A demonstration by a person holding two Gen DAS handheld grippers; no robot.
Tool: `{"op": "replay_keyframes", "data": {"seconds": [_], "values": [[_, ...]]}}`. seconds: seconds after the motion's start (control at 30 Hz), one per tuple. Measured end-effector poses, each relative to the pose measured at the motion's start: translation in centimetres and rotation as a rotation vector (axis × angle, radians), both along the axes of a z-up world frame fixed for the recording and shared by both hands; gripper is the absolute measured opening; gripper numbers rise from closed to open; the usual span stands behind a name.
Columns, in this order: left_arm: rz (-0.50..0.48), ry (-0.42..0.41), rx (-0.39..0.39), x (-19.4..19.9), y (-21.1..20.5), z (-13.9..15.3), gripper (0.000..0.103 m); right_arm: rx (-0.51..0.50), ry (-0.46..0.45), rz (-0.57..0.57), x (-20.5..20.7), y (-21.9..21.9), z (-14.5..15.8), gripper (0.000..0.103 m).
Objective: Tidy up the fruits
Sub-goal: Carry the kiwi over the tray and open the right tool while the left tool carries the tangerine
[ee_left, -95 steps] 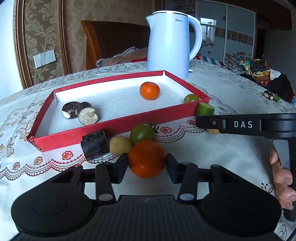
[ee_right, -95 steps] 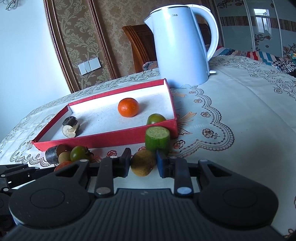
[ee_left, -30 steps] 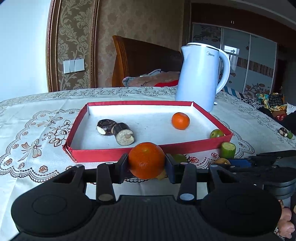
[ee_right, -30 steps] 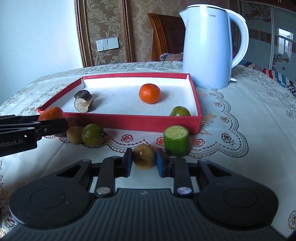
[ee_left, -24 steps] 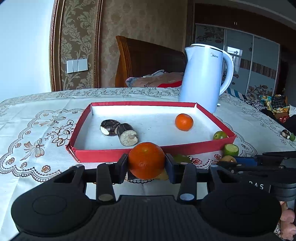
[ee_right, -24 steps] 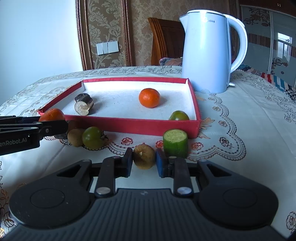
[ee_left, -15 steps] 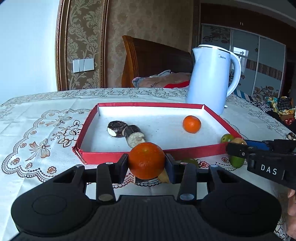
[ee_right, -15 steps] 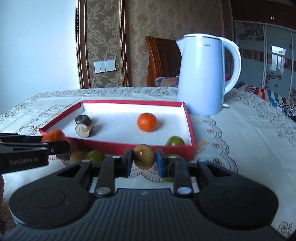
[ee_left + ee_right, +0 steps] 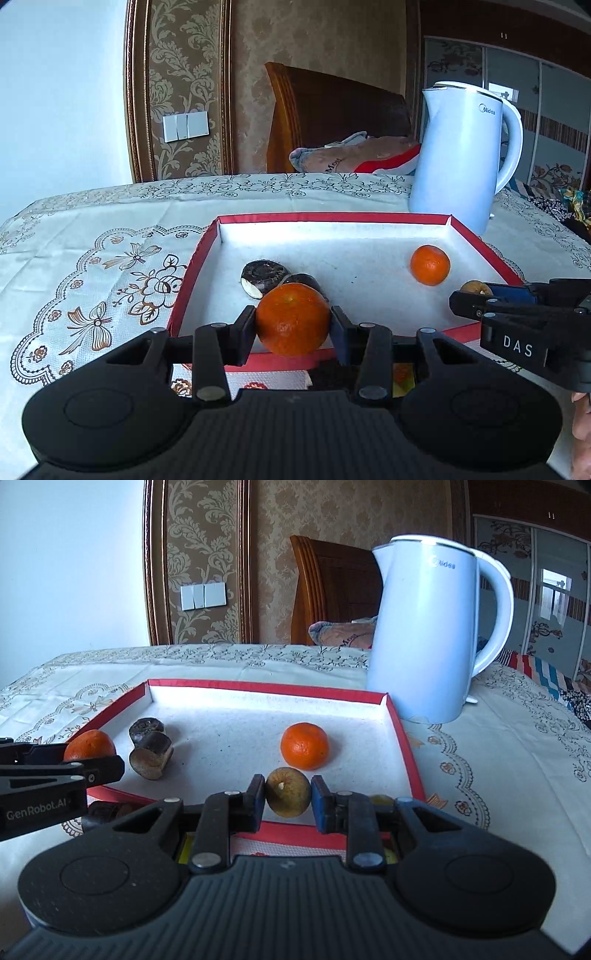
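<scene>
My left gripper (image 9: pixel 293 320) is shut on an orange (image 9: pixel 293 318) and holds it above the near wall of the red tray (image 9: pixel 332 217). My right gripper (image 9: pixel 288 793) is shut on a small brown fruit (image 9: pixel 288 792), also over the tray's near wall (image 9: pixel 266 687). Inside the tray lie another orange (image 9: pixel 430 264) (image 9: pixel 304 745) and two dark cut pieces (image 9: pixel 263 277) (image 9: pixel 150 752). In the right wrist view the left gripper with its orange (image 9: pixel 89 745) shows at the left edge. In the left wrist view the right gripper and the brown fruit (image 9: pixel 475 287) show at the right.
A white electric kettle (image 9: pixel 466 157) (image 9: pixel 432 627) stands behind the tray's far right corner on the embroidered tablecloth (image 9: pixel 92 258). A wooden chair (image 9: pixel 332 110) with cloth on it is behind the table. Other fruit lies half hidden under the grippers near the tray's front.
Both grippers have risen and moved forward with their fruit, from in front of the tray to over its near wall. The fruit left on the cloth has dropped below the fingers.
</scene>
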State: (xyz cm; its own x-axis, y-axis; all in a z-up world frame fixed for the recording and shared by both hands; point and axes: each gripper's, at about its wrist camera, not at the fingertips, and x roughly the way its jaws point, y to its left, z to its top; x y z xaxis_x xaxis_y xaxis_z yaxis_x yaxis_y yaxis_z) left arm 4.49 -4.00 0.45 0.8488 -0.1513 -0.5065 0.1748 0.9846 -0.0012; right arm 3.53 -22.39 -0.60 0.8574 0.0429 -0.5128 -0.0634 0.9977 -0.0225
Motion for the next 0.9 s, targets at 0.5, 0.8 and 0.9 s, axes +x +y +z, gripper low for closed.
{"op": "replay_keyframes", "data": {"seconds": [0.5, 0.8, 0.9], "values": [[0.047, 0.067, 0.023, 4.5, -0.3, -1.4, 0.042, -0.005, 0.078, -0.051, 5.0, 0.8, -1.7, 0.025], [0.056, 0.062, 0.038, 4.6, -0.5, -1.7, 0.044, 0.002, 0.072, -0.048, 4.7, 0.7, -1.6, 0.026], [0.067, 0.071, 0.020, 4.9, -0.2, -1.7, 0.051, 0.001, 0.061, -0.049, 4.5, 0.7, -1.5, 0.034]]}}
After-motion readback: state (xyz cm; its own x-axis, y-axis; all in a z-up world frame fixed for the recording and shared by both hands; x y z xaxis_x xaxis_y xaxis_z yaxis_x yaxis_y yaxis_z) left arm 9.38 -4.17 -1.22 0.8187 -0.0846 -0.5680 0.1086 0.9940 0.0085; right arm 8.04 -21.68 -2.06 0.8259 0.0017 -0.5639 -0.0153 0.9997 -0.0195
